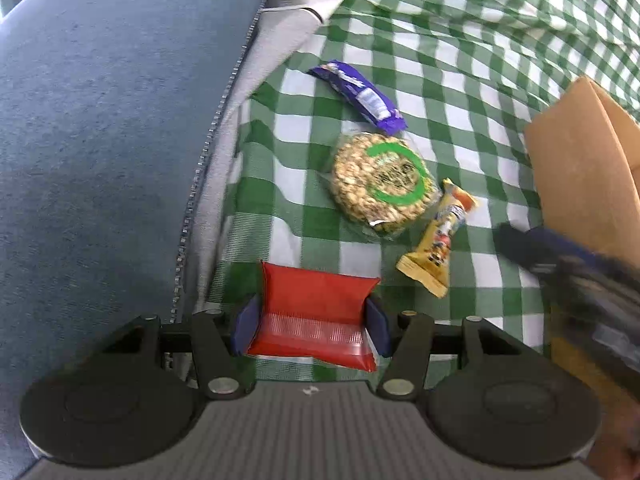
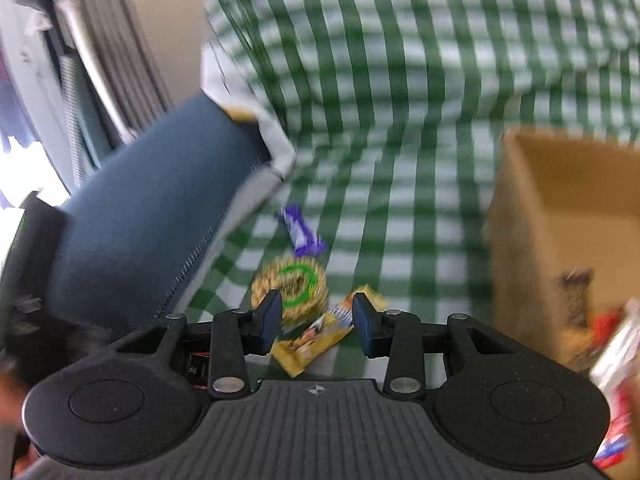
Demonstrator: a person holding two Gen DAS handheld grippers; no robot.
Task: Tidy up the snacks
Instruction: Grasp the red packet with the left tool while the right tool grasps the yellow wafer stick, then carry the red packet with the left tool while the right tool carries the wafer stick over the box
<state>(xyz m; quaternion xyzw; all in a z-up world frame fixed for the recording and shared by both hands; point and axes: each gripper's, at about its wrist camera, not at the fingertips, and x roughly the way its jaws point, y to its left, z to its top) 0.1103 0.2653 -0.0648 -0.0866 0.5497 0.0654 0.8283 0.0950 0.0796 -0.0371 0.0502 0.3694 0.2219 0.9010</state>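
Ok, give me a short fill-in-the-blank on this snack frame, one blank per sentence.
1. The left gripper is clamped on a flat ____ foil packet.
2. The round peanut brittle disc carries a ____ ring on its label.
3. The purple-wrapped chocolate bar lies on a green and white ____ cloth.
4. The right gripper holds ____ between its fingers.

Missing words: red; green; checked; nothing

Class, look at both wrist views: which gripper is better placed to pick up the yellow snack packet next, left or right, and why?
Right. The right gripper is open and empty, with the yellow packet lying just beyond its fingers. The left gripper is already shut on the red packet.
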